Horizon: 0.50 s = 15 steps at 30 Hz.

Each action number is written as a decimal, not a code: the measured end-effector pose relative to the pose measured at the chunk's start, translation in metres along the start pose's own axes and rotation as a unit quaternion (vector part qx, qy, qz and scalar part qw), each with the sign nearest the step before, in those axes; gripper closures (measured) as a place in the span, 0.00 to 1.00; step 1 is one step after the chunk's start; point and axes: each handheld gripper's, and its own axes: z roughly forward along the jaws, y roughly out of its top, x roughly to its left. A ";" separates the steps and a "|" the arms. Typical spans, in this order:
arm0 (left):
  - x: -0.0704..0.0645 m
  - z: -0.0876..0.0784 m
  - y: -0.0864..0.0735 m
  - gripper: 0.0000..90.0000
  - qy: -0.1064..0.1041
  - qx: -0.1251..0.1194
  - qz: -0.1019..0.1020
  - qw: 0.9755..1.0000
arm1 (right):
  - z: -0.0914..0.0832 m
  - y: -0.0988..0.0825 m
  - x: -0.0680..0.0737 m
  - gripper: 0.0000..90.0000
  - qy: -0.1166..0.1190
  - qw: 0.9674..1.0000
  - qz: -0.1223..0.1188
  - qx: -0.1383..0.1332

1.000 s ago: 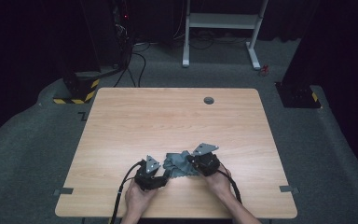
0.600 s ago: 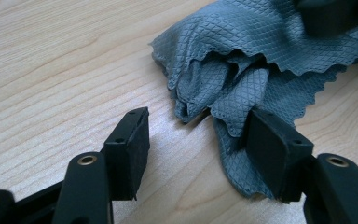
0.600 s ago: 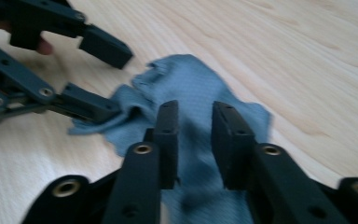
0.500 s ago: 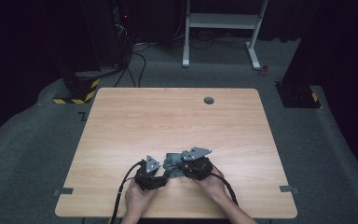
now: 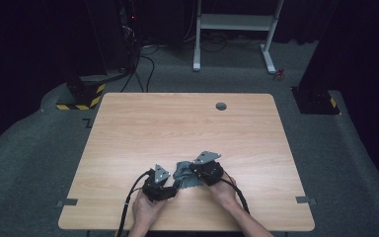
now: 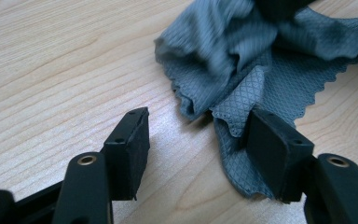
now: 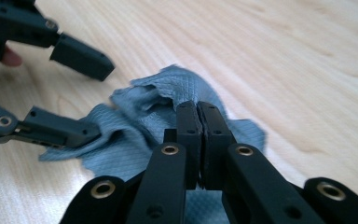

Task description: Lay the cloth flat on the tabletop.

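The grey cloth [image 5: 183,174] lies crumpled on the desk [image 5: 187,128], near the edge closest to me, between my two tools. It looks thin and light, a waffle-textured microfibre with a scalloped hem, and completely limp: it will sag and fold wherever I lift it, and any bunched part may slip out in layers. I judge a corner or the hem the best place to take it, pinching a single layer so that the sheet can be pulled flat instead of dragged as a lump.

My right hand-held gripper [image 7: 197,114] has its jaws pressed together after a quick open-and-close, standing on top of the cloth's raised middle fold. From the right gripper view I cannot make out for sure whether a thread of fabric sits between the pads; it seems closed on itself or on very little. My left hand-held gripper [image 6: 200,135] stands wide, one pad on bare wood just beside the cloth, the other resting against a hanging flap of the hem, gripping nothing.

The cloth's true outline is hard to read: folds hide the corners, the far part is blurred in the left gripper view, and from above the grippers and my hands cover most of it.
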 end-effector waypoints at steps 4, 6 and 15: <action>0.000 0.000 0.000 0.44 0.000 0.000 0.001 1.000 | -0.007 0.001 -0.013 0.98 -0.009 1.000 0.020 -0.006; 0.000 0.000 0.000 0.44 0.001 0.000 0.002 1.000 | -0.008 0.001 -0.018 0.98 -0.011 1.000 0.026 -0.009; 0.000 0.000 0.000 0.44 0.002 0.000 0.003 1.000 | -0.005 -0.010 -0.064 0.98 -0.045 0.994 0.104 0.002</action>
